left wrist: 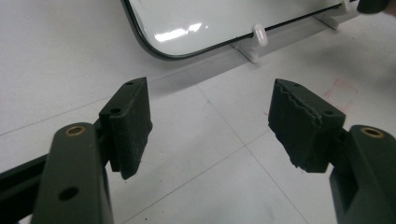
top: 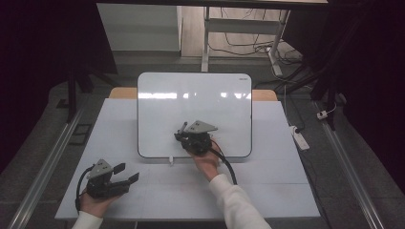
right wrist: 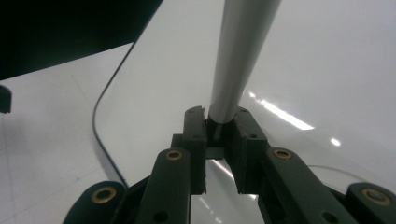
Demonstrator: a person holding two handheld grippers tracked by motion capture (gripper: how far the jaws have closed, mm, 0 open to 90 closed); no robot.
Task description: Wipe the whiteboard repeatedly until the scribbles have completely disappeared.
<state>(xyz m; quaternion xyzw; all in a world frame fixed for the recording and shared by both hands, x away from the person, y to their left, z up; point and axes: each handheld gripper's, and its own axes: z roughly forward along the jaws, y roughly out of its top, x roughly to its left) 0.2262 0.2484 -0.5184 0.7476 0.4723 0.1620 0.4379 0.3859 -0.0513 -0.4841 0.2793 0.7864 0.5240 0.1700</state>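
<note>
Indoors | white table (top: 143, 191) | whiteboard (top: 191, 95) propped | floor cables (top: 248, 47)

A white whiteboard (top: 191, 102) with a thin dark rounded rim stands tilted on small white feet (left wrist: 254, 39) at the far middle of the bench (top: 267, 191), its surface blank and glossy. A slim silver-grey marker (right wrist: 240, 51) is clamped before its lower middle.
</note>
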